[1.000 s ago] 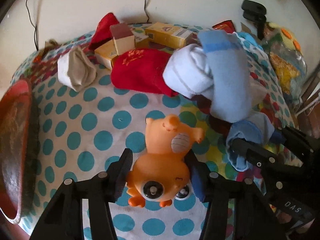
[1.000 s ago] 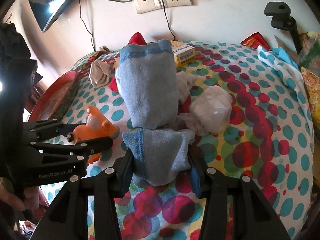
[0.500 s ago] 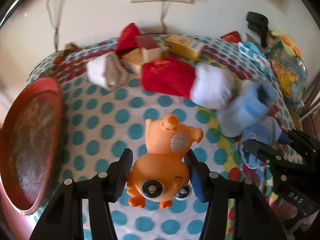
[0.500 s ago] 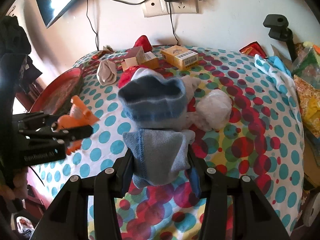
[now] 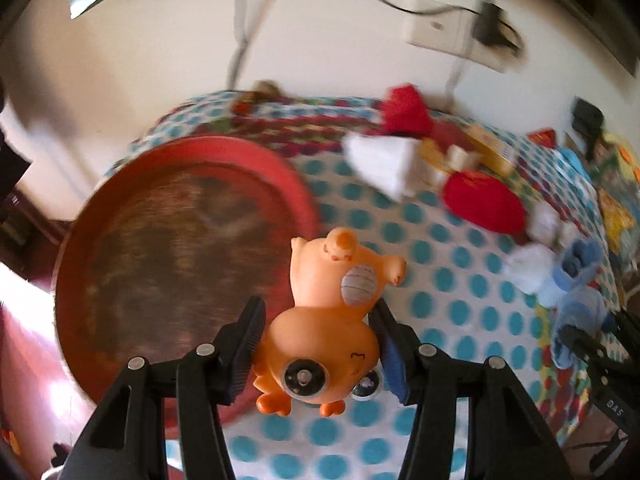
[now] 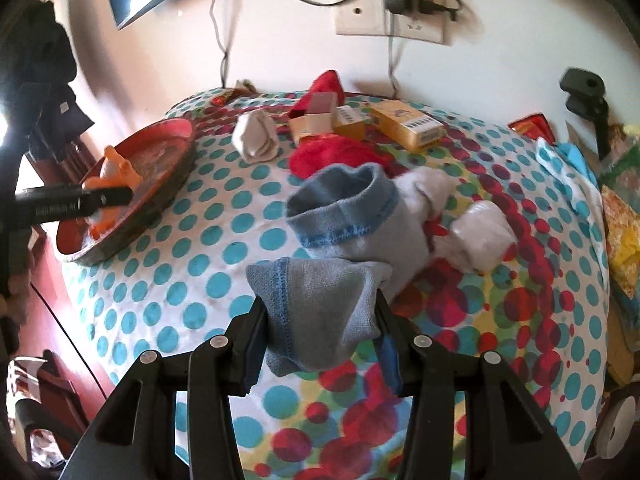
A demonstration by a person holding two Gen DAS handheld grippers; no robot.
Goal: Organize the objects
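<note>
An orange rubber toy animal hangs upside down between the pads of my left gripper, which is shut on it. In the right wrist view the toy and left gripper hover over the round red tray at the table's left edge. The tray fills the left of the left wrist view. My right gripper is shut on a light blue sock, whose cuffed end droops toward the polka-dot cloth. In the left wrist view the sock shows at far right.
On the dotted tablecloth lie a red sock, a grey rolled sock, a white bundle, yellow boxes and a small brown-topped box. A wall socket with charger is behind. Snack bags crowd the right edge.
My left gripper has carried the orange toy leftward and up, from over the cloth to over the red tray. The right gripper has lifted a little and the sock's hanging part has folded over.
</note>
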